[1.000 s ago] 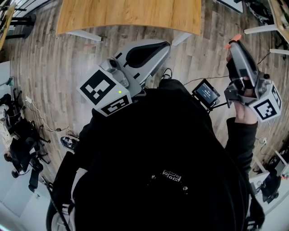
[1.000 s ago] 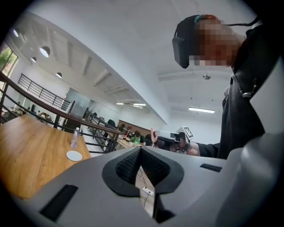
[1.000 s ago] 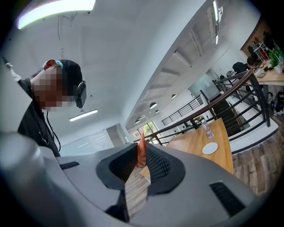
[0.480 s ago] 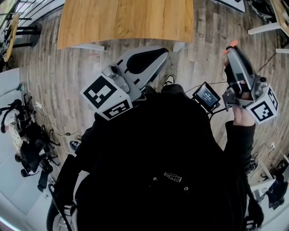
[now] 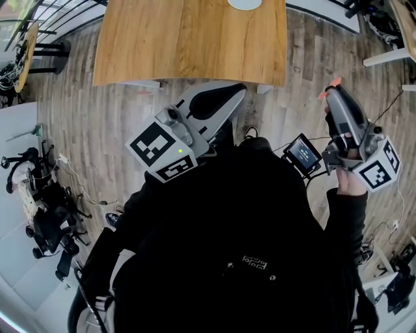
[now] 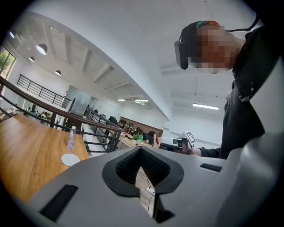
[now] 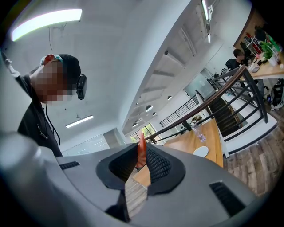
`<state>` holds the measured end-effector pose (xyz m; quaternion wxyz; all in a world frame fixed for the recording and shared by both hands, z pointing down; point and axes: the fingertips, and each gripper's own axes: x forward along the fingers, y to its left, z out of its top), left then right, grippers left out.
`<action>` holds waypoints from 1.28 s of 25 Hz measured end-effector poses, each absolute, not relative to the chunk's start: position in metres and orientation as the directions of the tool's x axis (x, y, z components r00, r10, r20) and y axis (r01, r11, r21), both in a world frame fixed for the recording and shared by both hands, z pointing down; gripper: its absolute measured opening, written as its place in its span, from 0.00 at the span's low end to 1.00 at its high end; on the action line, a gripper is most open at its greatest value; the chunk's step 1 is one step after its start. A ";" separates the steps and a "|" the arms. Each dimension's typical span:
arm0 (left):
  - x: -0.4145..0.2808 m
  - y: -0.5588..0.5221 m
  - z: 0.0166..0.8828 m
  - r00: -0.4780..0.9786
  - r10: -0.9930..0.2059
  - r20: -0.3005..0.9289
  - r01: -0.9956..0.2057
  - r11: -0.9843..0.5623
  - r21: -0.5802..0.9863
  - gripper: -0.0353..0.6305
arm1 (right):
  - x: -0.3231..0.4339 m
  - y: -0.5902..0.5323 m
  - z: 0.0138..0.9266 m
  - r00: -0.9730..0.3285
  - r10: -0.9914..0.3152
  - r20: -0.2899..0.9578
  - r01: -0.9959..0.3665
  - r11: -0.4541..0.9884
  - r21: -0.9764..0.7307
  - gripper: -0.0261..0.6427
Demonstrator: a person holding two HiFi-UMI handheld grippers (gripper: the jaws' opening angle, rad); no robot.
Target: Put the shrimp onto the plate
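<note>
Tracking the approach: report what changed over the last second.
The wooden table has slid down the head view and a white plate has appeared at the top edge: the person has come nearer. The right gripper stays shut on the shrimp; the left gripper stays shut, empty.

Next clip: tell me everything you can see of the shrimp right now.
The shrimp is a small orange-red piece, plastic-looking. It stands as a narrow upright sliver pinched between the black ribbed pads of the right tongs, its pointed end poking out past them. It is held in the air above the plank floor, short of the wooden table. Nothing else touches it; its lower part is hidden.
</note>
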<state>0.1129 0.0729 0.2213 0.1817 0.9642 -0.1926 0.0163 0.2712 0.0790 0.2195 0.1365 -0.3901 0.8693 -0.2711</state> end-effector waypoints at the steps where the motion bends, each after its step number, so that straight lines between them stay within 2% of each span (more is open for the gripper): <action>1: 0.112 0.062 0.221 0.928 -0.359 0.094 -0.369 -0.863 0.345 0.06 | 0.270 0.071 0.219 -0.653 -0.757 -0.023 -0.612 0.545 -0.573 0.14; 13: 0.127 -0.046 0.228 0.978 -0.204 0.047 -0.206 -0.905 0.372 0.06 | 0.277 -0.015 0.215 -0.539 -0.842 0.015 -0.714 0.447 -0.538 0.14; 23: 0.091 -0.132 0.222 0.993 -0.121 0.008 -0.115 -0.912 0.393 0.06 | 0.235 -0.091 0.200 -0.467 -0.883 0.045 -0.763 0.377 -0.525 0.14; 32: 0.049 -0.187 0.254 0.999 -0.046 -0.008 -0.037 -0.893 0.448 0.06 | 0.180 -0.159 0.221 -0.458 -0.875 0.160 -0.795 0.322 -0.514 0.14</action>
